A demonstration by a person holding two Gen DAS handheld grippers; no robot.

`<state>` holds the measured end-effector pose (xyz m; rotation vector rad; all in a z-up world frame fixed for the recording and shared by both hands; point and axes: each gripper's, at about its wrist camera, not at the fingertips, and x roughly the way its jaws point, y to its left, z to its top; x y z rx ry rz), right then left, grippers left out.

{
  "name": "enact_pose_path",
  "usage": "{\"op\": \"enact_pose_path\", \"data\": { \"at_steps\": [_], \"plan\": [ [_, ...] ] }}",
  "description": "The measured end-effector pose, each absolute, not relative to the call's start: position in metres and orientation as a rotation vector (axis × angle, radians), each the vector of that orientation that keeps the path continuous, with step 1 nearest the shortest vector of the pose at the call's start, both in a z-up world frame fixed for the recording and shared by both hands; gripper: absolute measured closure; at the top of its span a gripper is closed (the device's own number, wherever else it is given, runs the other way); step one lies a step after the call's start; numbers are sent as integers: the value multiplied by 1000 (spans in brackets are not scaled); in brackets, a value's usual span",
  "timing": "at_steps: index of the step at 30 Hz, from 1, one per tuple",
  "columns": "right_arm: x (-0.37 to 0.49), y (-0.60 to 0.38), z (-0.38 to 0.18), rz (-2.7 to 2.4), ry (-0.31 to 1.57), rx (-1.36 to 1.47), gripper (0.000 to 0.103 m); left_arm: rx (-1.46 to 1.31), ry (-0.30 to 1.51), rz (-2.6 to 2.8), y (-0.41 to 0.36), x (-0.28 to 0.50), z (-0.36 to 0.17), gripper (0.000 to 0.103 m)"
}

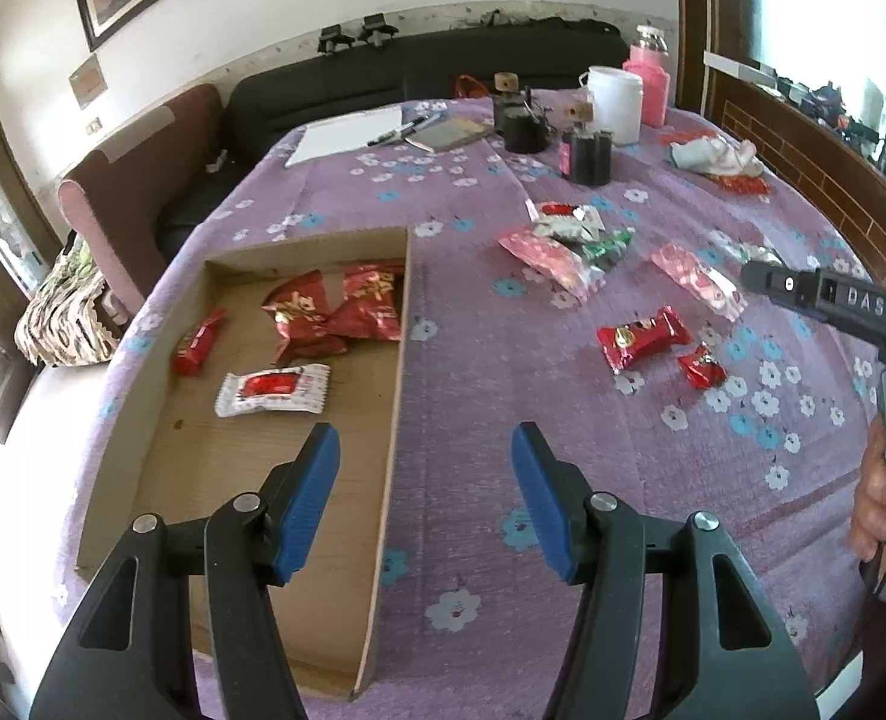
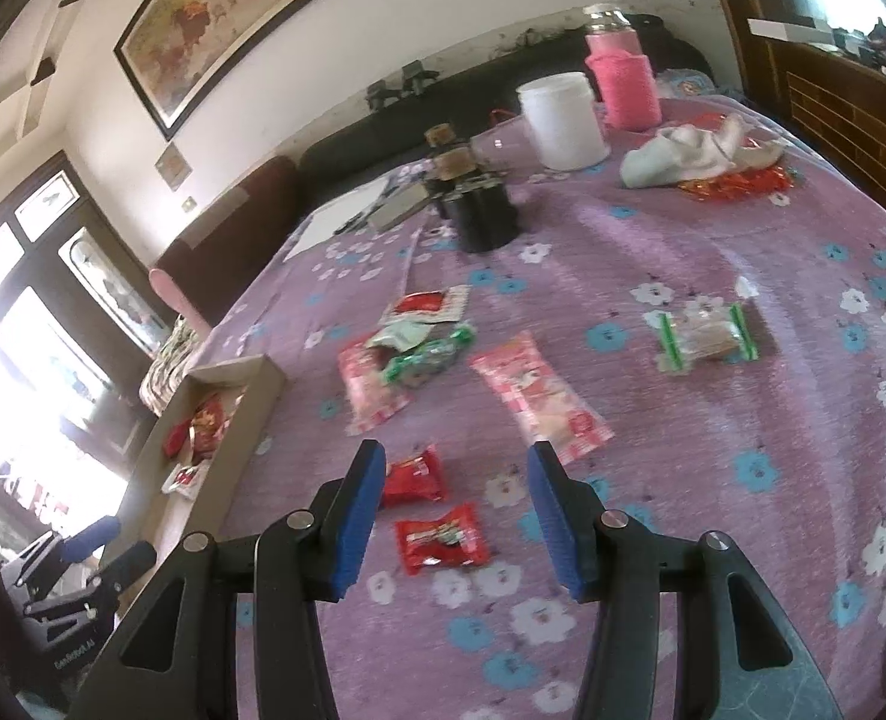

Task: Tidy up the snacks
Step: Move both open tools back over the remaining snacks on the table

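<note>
Task roughly partway. Cardboard tray [image 1: 143,420] on left of surface [image 1: 472,360], holding four snacks: two red foil bags [image 1: 335,312] at far end, small red bar [image 1: 197,342] by left wall, white-and-red packet [image 1: 272,389] nearer middle. Lots left outside on purple floral cloth: two small red candies [image 2: 440,540] near, right of tray; two pink packets [image 2: 538,399] further out; a red-white and green wrapper heap [image 2: 428,330] beyond; clear green-edged packet [image 2: 706,336] far right. Roughly as many loose as sorted, maybe more.

Left tool [image 1: 425,498] about half open, nothing between blue pads, straddling the tray's right wall. Right tool [image 2: 451,510] part open, empty, hanging over the two red candies, not touching as far as visible. Likely next pick: nearer red candy, then into tray.

Clutter at far end (white tub [image 2: 562,120], pink bottle [image 2: 622,78], black holders [image 2: 484,210], rag [image 2: 682,156]) not snacks, probably ignorable.
</note>
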<state>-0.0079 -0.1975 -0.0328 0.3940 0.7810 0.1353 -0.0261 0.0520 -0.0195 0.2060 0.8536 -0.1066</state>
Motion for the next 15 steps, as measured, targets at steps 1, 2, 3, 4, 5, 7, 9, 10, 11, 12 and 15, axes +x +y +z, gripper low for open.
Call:
{"op": "enact_pose_path", "data": {
  "at_steps": [1,2,3,4,5,7,9,10,11,12,15],
  "plan": [
    [-6,-202,-34,127,782,400,51,208,858,-110,50,-25,-21,44],
    [-4,-204,-35,124,783,404,51,209,865,-114,49,-24,-23,44],
    [-1,-209,-36,117,784,410,51,207,872,-119,48,-22,-24,44],
    [0,-211,-36,114,785,412,51,201,880,-125,47,-21,-26,44],
    [4,-214,-36,106,786,413,51,192,889,-131,48,-20,-27,44],
    [11,-219,-36,89,789,419,51,177,899,-139,47,-18,-29,44],
    [18,-228,-38,75,787,436,51,168,899,-145,46,-17,-29,44],
    [21,-231,-39,69,786,444,51,164,898,-148,46,-17,-28,44],
    [24,-237,-42,60,784,457,51,160,897,-150,46,-18,-28,44],
    [25,-239,-44,56,783,467,51,154,895,-154,46,-18,-27,44],
    [28,-246,-55,51,798,491,49,128,888,-175,43,-17,-26,44]
  ]
}}
